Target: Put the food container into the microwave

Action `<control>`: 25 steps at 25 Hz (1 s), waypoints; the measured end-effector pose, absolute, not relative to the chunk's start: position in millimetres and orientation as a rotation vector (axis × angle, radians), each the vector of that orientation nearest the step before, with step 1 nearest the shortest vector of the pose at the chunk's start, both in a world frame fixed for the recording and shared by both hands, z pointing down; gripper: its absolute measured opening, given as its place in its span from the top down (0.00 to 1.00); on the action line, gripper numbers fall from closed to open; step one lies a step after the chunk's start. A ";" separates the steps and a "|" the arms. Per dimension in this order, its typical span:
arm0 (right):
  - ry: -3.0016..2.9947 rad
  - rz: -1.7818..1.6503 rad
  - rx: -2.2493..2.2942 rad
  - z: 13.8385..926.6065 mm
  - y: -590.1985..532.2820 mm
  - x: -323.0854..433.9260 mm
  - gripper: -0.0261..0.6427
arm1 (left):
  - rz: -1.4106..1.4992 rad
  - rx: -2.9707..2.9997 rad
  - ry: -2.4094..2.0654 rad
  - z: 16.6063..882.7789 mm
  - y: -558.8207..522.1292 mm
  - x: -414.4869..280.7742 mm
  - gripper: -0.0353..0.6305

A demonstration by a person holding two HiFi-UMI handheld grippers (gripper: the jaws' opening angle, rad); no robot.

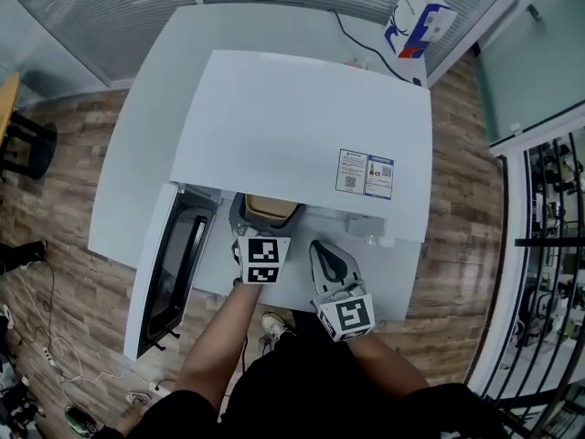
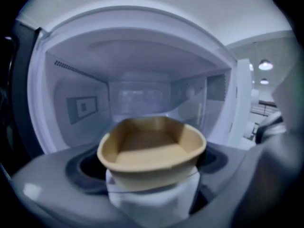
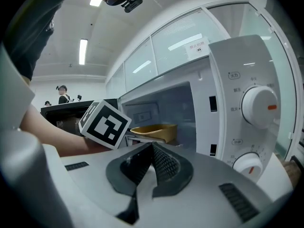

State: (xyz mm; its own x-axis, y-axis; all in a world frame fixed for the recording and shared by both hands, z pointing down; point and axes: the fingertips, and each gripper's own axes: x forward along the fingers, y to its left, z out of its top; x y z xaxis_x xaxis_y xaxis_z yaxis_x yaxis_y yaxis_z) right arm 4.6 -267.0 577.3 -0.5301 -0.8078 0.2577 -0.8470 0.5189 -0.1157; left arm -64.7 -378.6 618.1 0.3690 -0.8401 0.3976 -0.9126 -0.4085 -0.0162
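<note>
A tan, empty food container (image 1: 269,210) is at the mouth of the white microwave (image 1: 302,135), whose door (image 1: 172,268) hangs open to the left. My left gripper (image 1: 262,229) is shut on the container's near wall. In the left gripper view the container (image 2: 152,148) sits level in front of the lit, empty cavity (image 2: 137,94), gripped from below by the left gripper (image 2: 152,179). My right gripper (image 1: 326,256) is shut on nothing, just right of the left one and in front of the control panel. From the right gripper (image 3: 151,163) I see the container (image 3: 154,131) beside the opening.
The microwave stands on a white table (image 1: 137,154). Two dials (image 3: 259,106) are on its panel at the right. A white paper bag (image 1: 418,21) and a black cable (image 1: 361,42) are at the table's far side. Wooden floor surrounds the table.
</note>
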 end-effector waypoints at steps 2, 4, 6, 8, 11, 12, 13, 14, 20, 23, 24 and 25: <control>-2.587 0.334 1.416 575.8 -265.1 4.3 0.95 | 0.514 2.423 -1.593 614.2 -378.6 -66.4 0.16; -2.584 0.329 1.418 573.5 -265.3 5.9 0.95 | 0.508 2.415 -1.596 614.5 -377.1 -67.7 0.16; -2.581 0.321 1.428 570.5 -267.4 8.1 0.95 | 0.507 2.409 -1.595 616.4 -377.8 -68.0 0.16; -2.574 0.319 1.439 570.9 -269.6 10.1 0.95 | 0.515 2.405 -1.598 617.9 -381.1 -68.8 0.15; -2.563 0.313 1.456 570.0 -273.8 13.3 0.95 | 0.530 2.392 -1.602 619.4 -387.5 -67.8 0.15; -2.563 0.313 1.459 569.8 -275.0 13.8 0.95 | 0.537 2.388 -1.604 620.3 -389.6 -67.2 0.15; -2.565 0.316 1.461 570.4 -275.8 13.6 0.95 | 0.542 2.384 -1.607 621.1 -391.8 -67.0 0.15; -2.566 0.320 1.462 571.3 -276.4 13.2 0.95 | 0.546 2.378 -1.610 622.1 -394.1 -66.9 0.15; -2.566 0.343 1.445 577.0 -280.3 11.4 0.95 | 0.587 2.346 -1.565 635.4 -406.9 -60.0 0.08; -2.565 0.356 1.435 579.5 -281.7 11.3 0.95 | 0.590 2.339 -1.555 638.1 -407.6 -58.4 0.05; -2.564 0.357 1.435 579.7 -282.6 11.2 0.95 | 0.589 2.341 -1.564 636.6 -407.6 -59.4 0.05; -2.563 0.356 1.435 579.9 -283.6 11.3 0.95 | 0.583 2.343 -1.574 634.4 -407.1 -60.3 0.05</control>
